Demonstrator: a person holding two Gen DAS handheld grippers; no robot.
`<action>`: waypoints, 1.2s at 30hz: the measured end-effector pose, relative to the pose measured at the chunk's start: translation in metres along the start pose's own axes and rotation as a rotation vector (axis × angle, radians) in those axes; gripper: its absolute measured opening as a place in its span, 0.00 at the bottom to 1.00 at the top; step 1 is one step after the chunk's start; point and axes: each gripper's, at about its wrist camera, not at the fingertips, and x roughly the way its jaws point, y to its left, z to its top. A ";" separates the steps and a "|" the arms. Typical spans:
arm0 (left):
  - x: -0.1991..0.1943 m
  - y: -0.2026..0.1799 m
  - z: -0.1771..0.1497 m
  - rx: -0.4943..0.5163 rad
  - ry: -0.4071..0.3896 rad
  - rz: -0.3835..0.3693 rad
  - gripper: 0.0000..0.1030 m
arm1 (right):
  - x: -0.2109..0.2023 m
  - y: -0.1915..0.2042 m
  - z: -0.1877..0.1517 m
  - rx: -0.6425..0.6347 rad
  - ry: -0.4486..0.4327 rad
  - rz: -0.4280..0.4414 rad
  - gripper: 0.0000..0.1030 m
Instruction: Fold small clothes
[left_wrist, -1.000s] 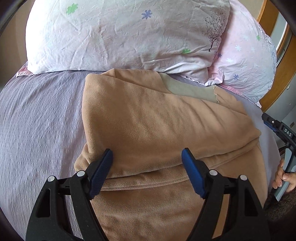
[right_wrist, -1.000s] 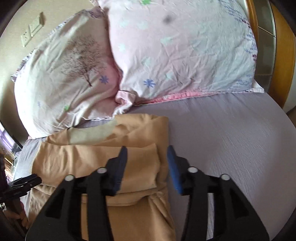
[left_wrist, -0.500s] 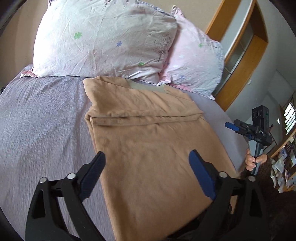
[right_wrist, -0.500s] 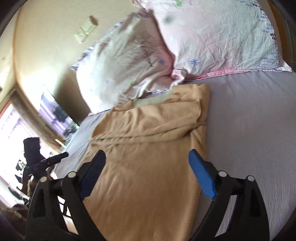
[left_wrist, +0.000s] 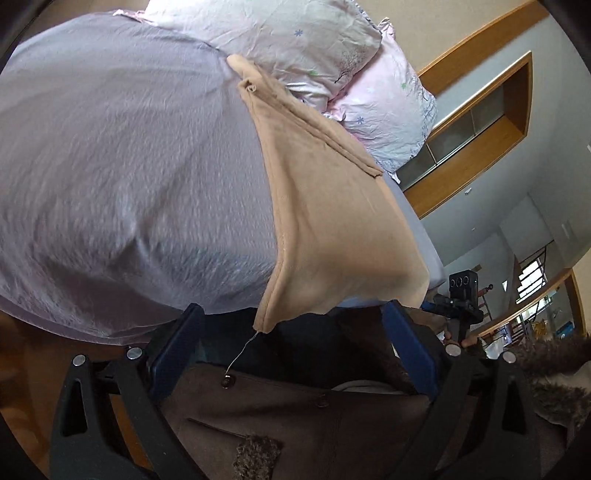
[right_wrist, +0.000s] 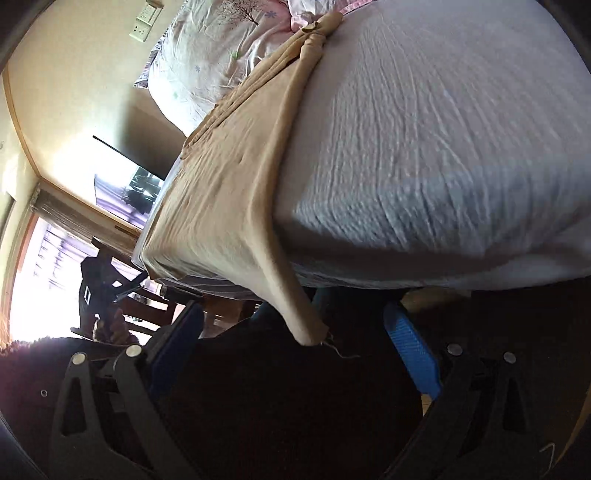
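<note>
A tan garment (left_wrist: 325, 206) lies flat on the lilac bed sheet (left_wrist: 122, 173), folded over at its far end by the pillows; its near corners hang over the bed's front edge, one trailing a loose thread. It also shows in the right wrist view (right_wrist: 229, 184). My left gripper (left_wrist: 291, 350) is open and empty, below the bed edge under the garment's left corner. My right gripper (right_wrist: 295, 350) is open and empty, just below the garment's right corner.
Two floral pillows (left_wrist: 295, 40) lie at the head of the bed. The person's brown coat (left_wrist: 295, 417) fills the space under both grippers. Wooden wall shelving (left_wrist: 476, 122) stands right of the bed. A bright window (right_wrist: 33, 280) and wall sockets (right_wrist: 144, 22) show in the right wrist view.
Both grippers have pulled back and down from over the garment to below the bed's front edge. The garment now lies stretched out, its near corners hanging over the edge.
</note>
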 end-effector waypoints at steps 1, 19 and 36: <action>0.008 0.002 0.001 -0.009 0.006 -0.011 0.95 | 0.006 -0.001 0.003 0.000 0.001 0.021 0.95; 0.019 -0.012 0.031 -0.154 -0.042 -0.248 0.05 | 0.006 0.052 0.037 -0.169 -0.036 0.234 0.04; 0.136 0.015 0.318 -0.164 -0.210 -0.041 0.05 | 0.064 0.042 0.346 -0.032 -0.368 0.002 0.04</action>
